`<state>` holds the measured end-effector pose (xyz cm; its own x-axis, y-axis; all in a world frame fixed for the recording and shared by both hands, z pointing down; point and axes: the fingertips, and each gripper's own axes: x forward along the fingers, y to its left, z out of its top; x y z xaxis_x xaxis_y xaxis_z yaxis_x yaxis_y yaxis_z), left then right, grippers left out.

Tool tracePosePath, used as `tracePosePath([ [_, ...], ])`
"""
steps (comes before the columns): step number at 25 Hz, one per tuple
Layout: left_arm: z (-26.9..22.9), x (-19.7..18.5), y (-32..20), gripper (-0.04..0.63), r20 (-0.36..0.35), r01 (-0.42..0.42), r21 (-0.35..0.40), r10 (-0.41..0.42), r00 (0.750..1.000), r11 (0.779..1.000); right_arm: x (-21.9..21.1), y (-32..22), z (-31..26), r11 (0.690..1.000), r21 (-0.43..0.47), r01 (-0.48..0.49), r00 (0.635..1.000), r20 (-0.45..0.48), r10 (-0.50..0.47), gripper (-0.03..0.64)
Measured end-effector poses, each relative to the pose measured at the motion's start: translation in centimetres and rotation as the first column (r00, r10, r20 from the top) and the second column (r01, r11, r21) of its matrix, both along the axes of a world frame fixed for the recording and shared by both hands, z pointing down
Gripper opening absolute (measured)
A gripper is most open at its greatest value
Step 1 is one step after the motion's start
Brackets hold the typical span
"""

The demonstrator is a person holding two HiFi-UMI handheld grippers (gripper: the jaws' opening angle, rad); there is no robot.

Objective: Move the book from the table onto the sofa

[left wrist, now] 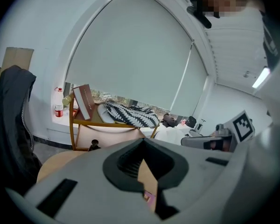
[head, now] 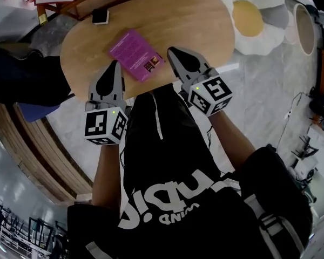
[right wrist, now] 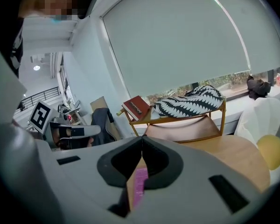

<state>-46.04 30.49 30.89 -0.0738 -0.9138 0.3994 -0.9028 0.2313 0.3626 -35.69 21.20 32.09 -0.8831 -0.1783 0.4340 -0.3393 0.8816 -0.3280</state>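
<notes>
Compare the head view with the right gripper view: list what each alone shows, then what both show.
Head view only: the book's whole purple cover, flat on the table, and the marker cube of the right gripper.
Right gripper view only: the window blind and a black-and-white patterned fabric beneath it.
Both: the table, the left gripper, the egg-shaped cushion, and the book, though the gripper view catches only a pink sliver past the shut fingers.

Tall arched window (left wrist: 135, 50) under a drawn blind, wooden rack (right wrist: 186, 129) beneath — grey marbled floor (head: 259, 107), ceiling strip light (left wrist: 261, 77)
</notes>
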Motion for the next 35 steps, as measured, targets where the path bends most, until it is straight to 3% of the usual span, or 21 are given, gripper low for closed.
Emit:
tracePosePath([
  [7, 5.1, -0.8, -0.2, 0.008, -0.009, 0.039, -0.023, -0.039, 0.999, 0.999, -0.8, -0.1, 5.0, 0.998, 0.014, 0.063, 0.998, -0.032, -0.063, 0.002],
  [18, 13.0, -0.2, -0.5, 0.008, -0.029, 0.074, -0.044, -0.076, 0.997, 0.996, -2.2, -0.6, 11.7, 0.997, 0.016, 0.08, 0.997, -0.01, -0.08, 0.002],
  [35, 16.8, -0.1, 0.0, 0.009, -0.006, 0.082, -0.06, -0.083, 0.997, 0.995, -2.9, 0.8, 15.0, 0.996, -0.019, 0.083, 0.996, 0.015, -0.083, 0.005],
])
